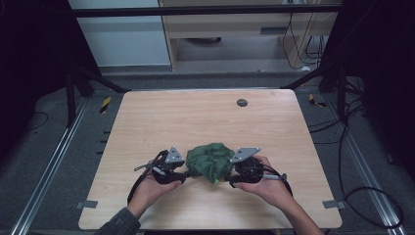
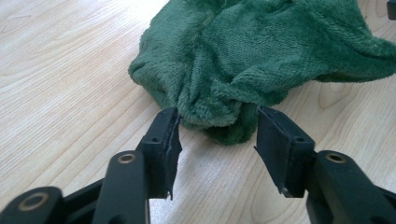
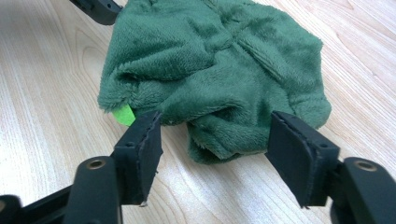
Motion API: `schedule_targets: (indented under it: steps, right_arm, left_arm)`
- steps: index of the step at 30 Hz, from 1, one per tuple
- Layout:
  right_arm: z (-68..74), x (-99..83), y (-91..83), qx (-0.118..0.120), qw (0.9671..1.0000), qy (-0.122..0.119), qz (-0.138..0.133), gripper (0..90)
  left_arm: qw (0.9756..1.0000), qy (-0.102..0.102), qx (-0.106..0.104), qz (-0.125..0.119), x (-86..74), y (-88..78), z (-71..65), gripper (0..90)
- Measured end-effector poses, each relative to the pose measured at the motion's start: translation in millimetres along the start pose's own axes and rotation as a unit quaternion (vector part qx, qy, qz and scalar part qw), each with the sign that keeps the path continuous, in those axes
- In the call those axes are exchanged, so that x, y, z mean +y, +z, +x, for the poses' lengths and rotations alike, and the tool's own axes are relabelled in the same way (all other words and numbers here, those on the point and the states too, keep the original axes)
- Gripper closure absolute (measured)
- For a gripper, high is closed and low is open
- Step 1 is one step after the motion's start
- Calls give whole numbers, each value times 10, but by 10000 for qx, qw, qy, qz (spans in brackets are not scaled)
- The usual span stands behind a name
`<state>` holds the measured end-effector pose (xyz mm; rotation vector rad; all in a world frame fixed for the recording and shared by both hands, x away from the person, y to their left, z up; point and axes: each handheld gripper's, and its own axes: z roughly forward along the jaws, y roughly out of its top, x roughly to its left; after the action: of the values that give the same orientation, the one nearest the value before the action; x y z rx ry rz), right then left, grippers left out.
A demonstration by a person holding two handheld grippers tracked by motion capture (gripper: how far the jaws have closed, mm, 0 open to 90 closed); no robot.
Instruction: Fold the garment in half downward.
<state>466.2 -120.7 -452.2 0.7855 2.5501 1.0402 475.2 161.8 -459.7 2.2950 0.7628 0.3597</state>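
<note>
A crumpled green cloth lies bunched in a heap on the wooden table, near the table's front edge and midway between its sides. From the cloth outward: a small bright green tag sticks out from under the cloth's edge, next to one jaw of the right gripper. The left gripper sits just left of the cloth, its jaws released and standing apart, with a fold of the cloth's rim lying between the tips but not pinched by the pads. The right gripper sits just right of the cloth, jaws likewise spread wide, a lobe of the cloth reaching into the gap without being pressed. Each gripper is held by a hand coming in from the table's front edge. Far beyond the cloth, near the table's back edge, is a small dark round disc
</note>
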Motion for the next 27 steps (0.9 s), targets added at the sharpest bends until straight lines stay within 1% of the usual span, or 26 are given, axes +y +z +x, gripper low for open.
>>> schedule_targets:
  steps: [3,6,12,16,18,20,22,27]
  right_arm:
    - [9,-1,0,-16,10000,2,9,295]
    - [15,-3,1,-8,10000,16,33,253]
    - [27,-5,-8,-20,10000,31,-2,179]
    - [25,-19,-24,-53,10000,31,-29,132]
    - [18,-30,-31,-50,9999,90,-4,108]
    - [14,-45,-40,-71,9999,83,-49,99]
    - [7,-60,-53,-74,9999,85,-8,76]
    - [-1,-98,-111,-93,9999,78,-87,67]
  left_arm:
    - [10000,-9,-5,-5,-3,-2,-17,450]
    - [10000,27,24,20,-5,-8,-36,407]
    - [10000,3,-9,22,-9,-12,-60,256]
    - [9999,-116,-7,24,-18,-26,-64,164]
    - [9999,-118,-21,18,-24,-37,-65,144]
    - [9999,-129,-21,21,-33,-52,-65,129]
    - [9999,-145,-25,24,-49,-60,-67,110]
    - [9999,-125,-89,46,-93,-95,-68,77]
